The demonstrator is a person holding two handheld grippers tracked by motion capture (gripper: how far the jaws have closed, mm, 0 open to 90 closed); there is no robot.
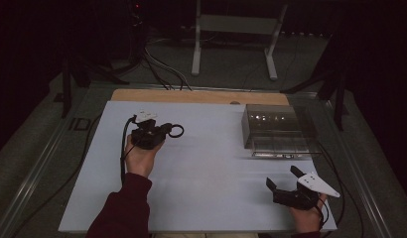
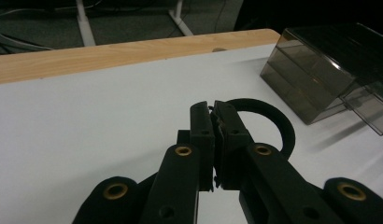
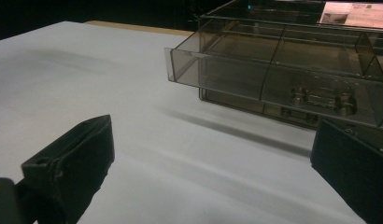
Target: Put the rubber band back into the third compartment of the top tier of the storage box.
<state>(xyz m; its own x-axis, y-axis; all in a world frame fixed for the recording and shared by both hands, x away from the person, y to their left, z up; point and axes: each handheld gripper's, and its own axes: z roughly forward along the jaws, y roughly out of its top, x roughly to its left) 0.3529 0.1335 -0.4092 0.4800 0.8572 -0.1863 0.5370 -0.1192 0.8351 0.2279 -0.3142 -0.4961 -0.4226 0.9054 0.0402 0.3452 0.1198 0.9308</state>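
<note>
Pinching a black rubbery ring (image 2: 278, 122) in clenched fingers, the left gripper (image 2: 213, 109) hovers over the white table (image 1: 201, 168); the right gripper (image 1: 281, 179) rests with fingers spread, empty, near the smoky clear plastic drawer box (image 1: 277, 130).

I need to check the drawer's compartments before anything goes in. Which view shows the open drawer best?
The right gripper view: the drawer is close, pulled out of the clear box, with its dividers and front handle plain. The high view shows the drawer small and glary. The left gripper view catches just its corner at the edge.

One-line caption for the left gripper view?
Left gripper, fingers shut on a black ring, above the white table near a smoky clear drawer box.
</note>
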